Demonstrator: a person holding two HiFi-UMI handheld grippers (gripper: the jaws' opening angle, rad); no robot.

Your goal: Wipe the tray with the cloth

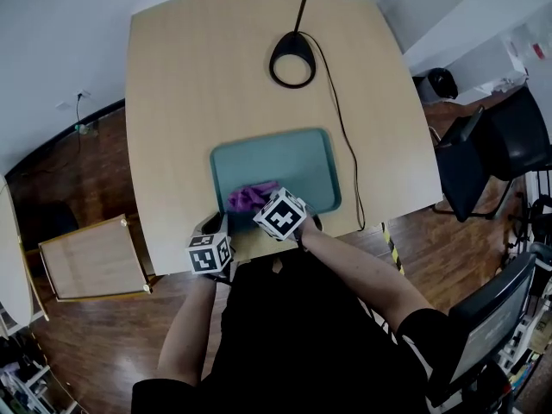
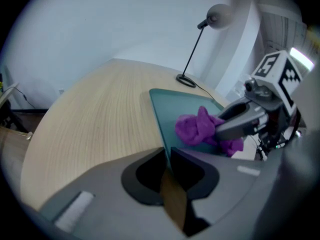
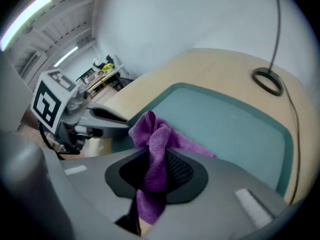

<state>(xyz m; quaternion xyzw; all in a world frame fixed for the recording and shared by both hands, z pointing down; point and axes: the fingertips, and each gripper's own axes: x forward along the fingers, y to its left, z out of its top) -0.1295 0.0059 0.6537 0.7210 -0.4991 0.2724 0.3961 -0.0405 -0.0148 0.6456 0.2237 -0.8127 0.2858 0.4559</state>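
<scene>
At your far left, a flat square pale wooden panel (image 1: 90, 257) lies on the dark floor beside the light wooden table (image 1: 172, 102).

Your left gripper (image 2: 167, 158) sits at the table's near edge. Its jaws are drawn together into a thin slit, and the near-left rim of the shallow teal plastic tray (image 1: 293, 158) runs straight into that slit, so you are pinching the tray there. The tray lies flat on the table in front of you, with its long side across your view.

The crumpled purple cloth (image 1: 250, 197) rests on the tray's near-left part, just beside the rim you hold. It is bunched up into a knot, with one flap spread on the tray floor.

Your right gripper (image 3: 159, 156) comes in over the tray's near edge. Its jaws are clamped on the cloth: a fold of purple fabric fills the space between the dark pads and hangs out behind them.

Beyond the tray, the black ring-shaped base of a desk lamp (image 1: 292, 59) stands on the table. Its thin black cord (image 1: 345, 136) runs down past the tray's right side to the near edge. At your far right, a black office chair (image 1: 483, 158) stands on the floor, apart from the table.
</scene>
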